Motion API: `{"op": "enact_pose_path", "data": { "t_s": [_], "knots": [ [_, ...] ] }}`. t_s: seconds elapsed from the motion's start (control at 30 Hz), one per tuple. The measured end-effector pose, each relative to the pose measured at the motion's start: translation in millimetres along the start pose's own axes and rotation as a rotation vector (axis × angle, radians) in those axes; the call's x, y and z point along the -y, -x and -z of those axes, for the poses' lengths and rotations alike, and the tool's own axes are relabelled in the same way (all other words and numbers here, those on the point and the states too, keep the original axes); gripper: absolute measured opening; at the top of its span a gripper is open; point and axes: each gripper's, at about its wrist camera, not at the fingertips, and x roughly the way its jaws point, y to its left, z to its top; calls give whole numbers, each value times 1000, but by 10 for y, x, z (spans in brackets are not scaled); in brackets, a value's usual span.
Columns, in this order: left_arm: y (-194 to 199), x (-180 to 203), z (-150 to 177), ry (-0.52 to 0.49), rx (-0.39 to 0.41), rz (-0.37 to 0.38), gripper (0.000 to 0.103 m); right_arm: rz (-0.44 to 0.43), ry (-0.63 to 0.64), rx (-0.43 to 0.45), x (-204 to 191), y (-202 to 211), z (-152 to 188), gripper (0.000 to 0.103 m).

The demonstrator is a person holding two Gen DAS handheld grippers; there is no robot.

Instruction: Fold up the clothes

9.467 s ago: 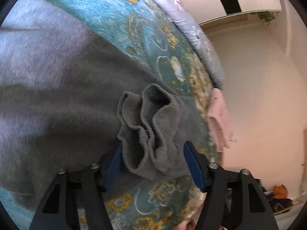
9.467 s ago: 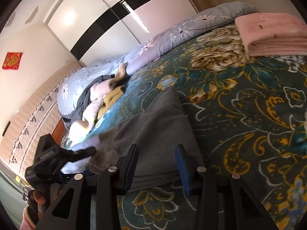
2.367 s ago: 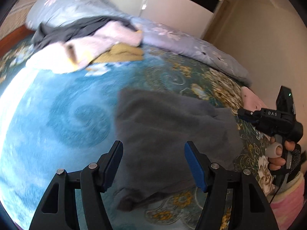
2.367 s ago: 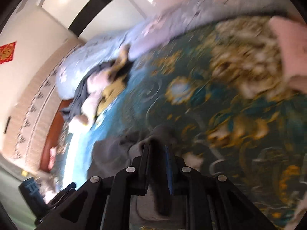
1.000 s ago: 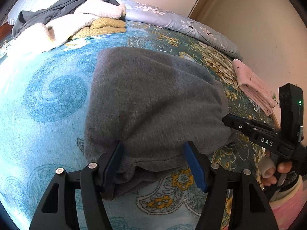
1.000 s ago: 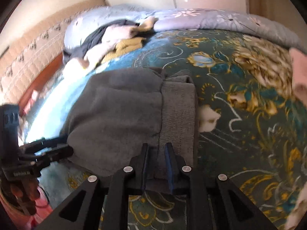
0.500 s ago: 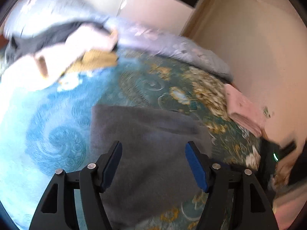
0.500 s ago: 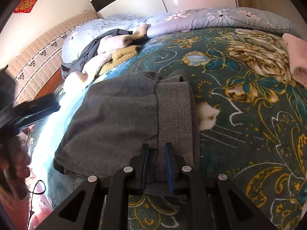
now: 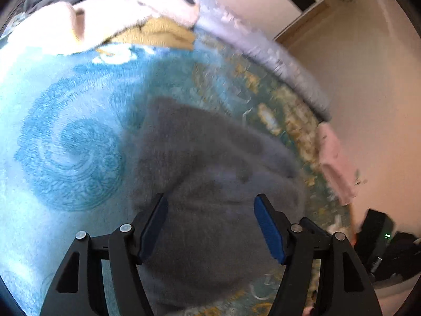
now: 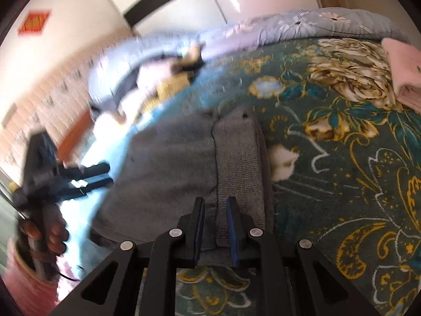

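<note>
A folded grey sweater [image 9: 210, 163] lies on the teal floral bedspread [image 9: 65, 144]. My left gripper [image 9: 210, 210] hovers over the sweater's near part, open, its blue pads wide apart and not pressing the cloth. In the right wrist view the sweater [image 10: 171, 163] shows its ribbed hem [image 10: 236, 158] folded over on the right side. My right gripper [image 10: 215, 213] is shut on the sweater's near edge, with grey cloth pinched between its narrow-set pads. The left gripper [image 10: 79, 176] and the hand [image 10: 52, 234] holding it appear blurred at the left of that view.
A loose pile of pink, white, yellow and dark clothes [image 9: 105, 18] lies at the head of the bed. A folded pink garment [image 10: 402, 65] rests at the bed's right edge. A lavender floral quilt [image 10: 315, 23] runs along the far side. The right tool's body [image 9: 376, 234] shows low right.
The left gripper has come off the sweater's near edge and swung over the garment, rolling as it went. The right gripper has stayed shut on the hem.
</note>
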Motion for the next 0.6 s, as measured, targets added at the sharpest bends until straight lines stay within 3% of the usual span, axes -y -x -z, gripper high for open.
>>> {"op": "enact_pose_path", "data": {
  "t_s": [0.13, 0.27, 0.33, 0.6],
  "knots": [
    [212, -260, 75, 81, 60, 26, 73, -27, -129, 22, 298, 94, -16, 39],
    [138, -589, 209, 198, 39, 52, 73, -117, -258, -41, 542, -78, 93, 45],
    [86, -661, 252, 226, 21, 71, 73, -162, -308, -35, 619, -121, 121, 54],
    [-96, -609, 184, 210, -37, 130, 81, -147, -388, -98, 783, -337, -89, 60]
  ]
}}
